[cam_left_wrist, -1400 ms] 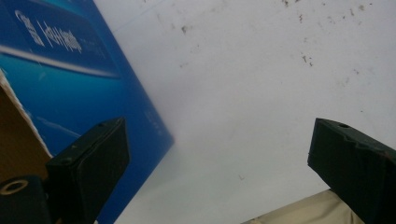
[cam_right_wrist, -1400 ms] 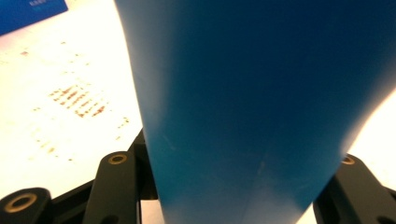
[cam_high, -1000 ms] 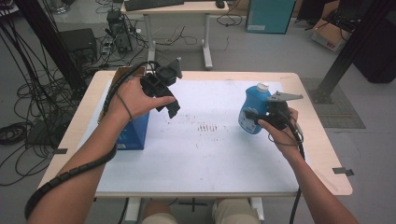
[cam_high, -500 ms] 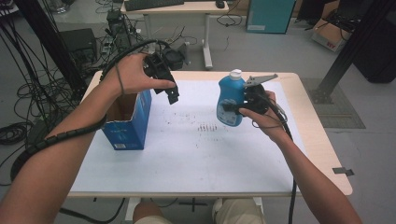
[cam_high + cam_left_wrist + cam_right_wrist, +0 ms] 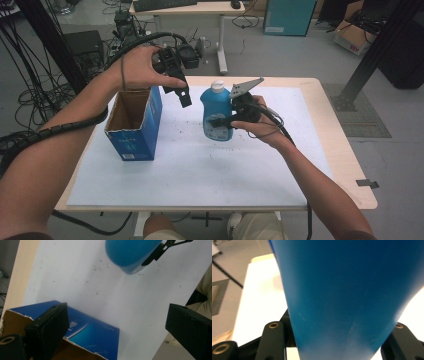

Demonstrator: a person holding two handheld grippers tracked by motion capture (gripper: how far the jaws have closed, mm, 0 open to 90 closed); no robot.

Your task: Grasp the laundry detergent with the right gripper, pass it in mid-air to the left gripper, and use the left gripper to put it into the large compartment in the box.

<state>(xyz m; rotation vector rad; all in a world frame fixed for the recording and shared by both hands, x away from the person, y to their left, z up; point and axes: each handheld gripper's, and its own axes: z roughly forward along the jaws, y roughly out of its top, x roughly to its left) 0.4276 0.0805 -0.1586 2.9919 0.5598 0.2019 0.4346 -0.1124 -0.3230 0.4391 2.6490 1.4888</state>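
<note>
High view: the right gripper (image 5: pixel 222 120) squeezes the blue bottle (image 5: pixel 216 112), held up at 3 o'clock of the open box (image 5: pixel 131 125). It is not in the box yet.

Left gripper view: the left gripper (image 5: pixel 117 333) gapes wide, empty.

Right gripper view: both jaws hug the bottle (image 5: pixel 347 297).

Table (image 5: pixel 345 165) bears white sheet (image 5: pixel 200 170) (blue box (image 5: pixel 137 132) atop).
</note>
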